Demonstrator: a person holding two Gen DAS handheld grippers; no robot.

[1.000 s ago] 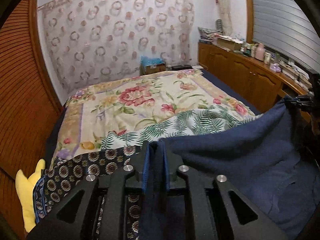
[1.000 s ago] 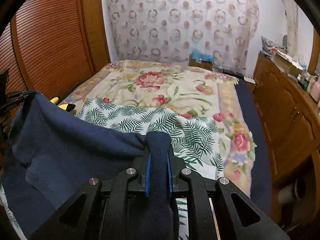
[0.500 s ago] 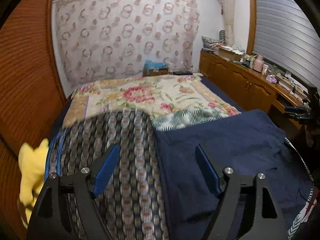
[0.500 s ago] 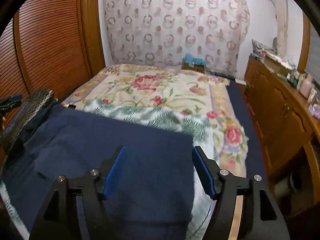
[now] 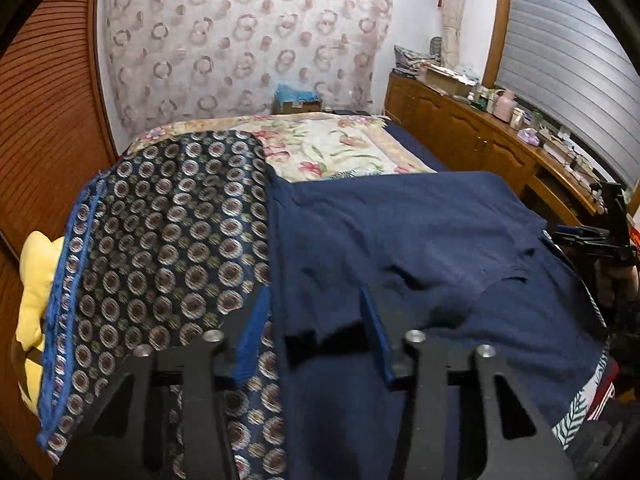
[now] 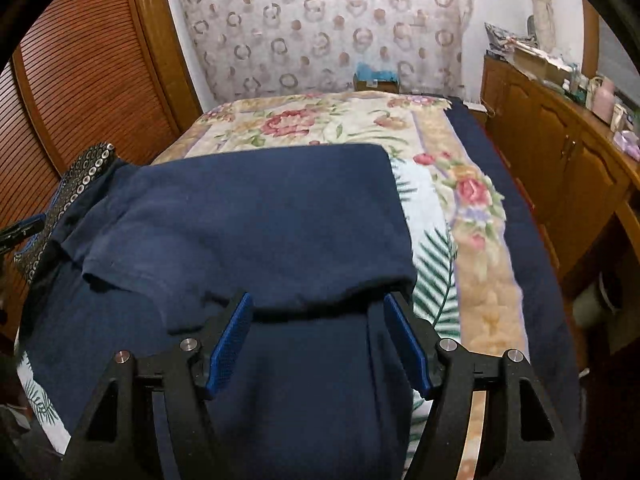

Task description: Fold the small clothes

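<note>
Navy shirt (image 6: pixel 256 220) folded on floral bed (image 6: pixel 476 200), right claw (image 6: pixel 316 340) spread above it, left claw (image 5: pixel 312 336) just been narrowing, pinching nothing

- Both views show a dim room under soft, even indoor light; its source is out of sight.
- Fisheye lenses bend the straight lines, and black corners ring each picture.
- The patterned wall curtain (image 5: pixel 248 44) at 12 o'clock is the brightest area, pale and slightly washed out.
- The navy garment (image 6: pixel 256 216) reads as a dark mass, its folds marked by faint shadows.
- Bedspread flowers (image 6: pixel 472 192) at 3 o'clock smear with motion blur.
- Overall detail is soft and grainy.
</note>
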